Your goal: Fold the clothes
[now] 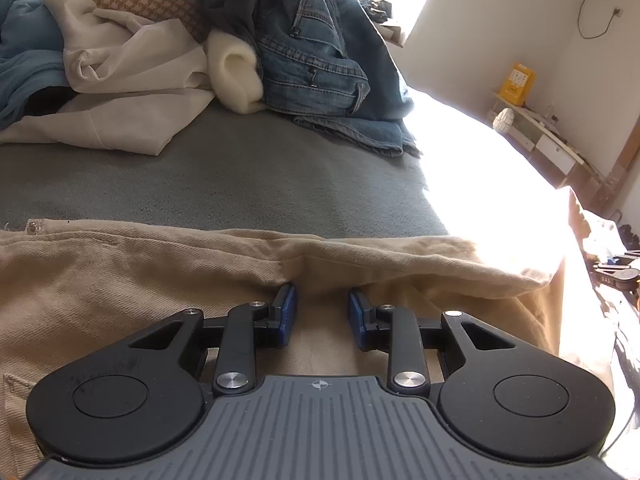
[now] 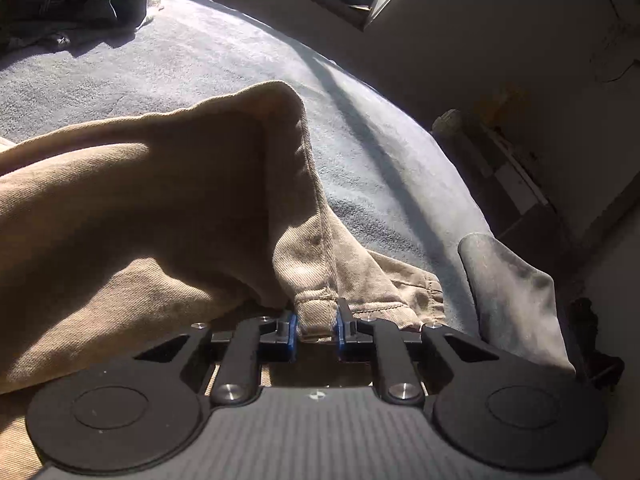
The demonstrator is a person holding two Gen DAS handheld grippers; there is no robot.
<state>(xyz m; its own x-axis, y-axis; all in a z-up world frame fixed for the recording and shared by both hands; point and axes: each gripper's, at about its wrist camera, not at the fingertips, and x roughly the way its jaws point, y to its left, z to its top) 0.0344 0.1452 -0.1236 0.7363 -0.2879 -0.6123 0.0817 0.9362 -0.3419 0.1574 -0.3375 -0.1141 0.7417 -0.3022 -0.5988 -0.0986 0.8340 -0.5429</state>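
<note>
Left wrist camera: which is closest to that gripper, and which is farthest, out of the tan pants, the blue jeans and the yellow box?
From the left gripper:
1. Tan pants, right under its fingers.
2. Blue jeans, across the grey cover.
3. Yellow box, by the far wall, right.

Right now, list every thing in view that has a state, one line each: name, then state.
tan trousers: spread on the bed, one hem end lifted and bunched.
trouser hem: pinched between the right pads.
right gripper: shut on the hem.
left gripper: jaws apart over the tan cloth, nothing clamped.
jeans: crumpled, unfolded.
cream garment: crumpled, unfolded.
grey bed cover: flat.
</note>
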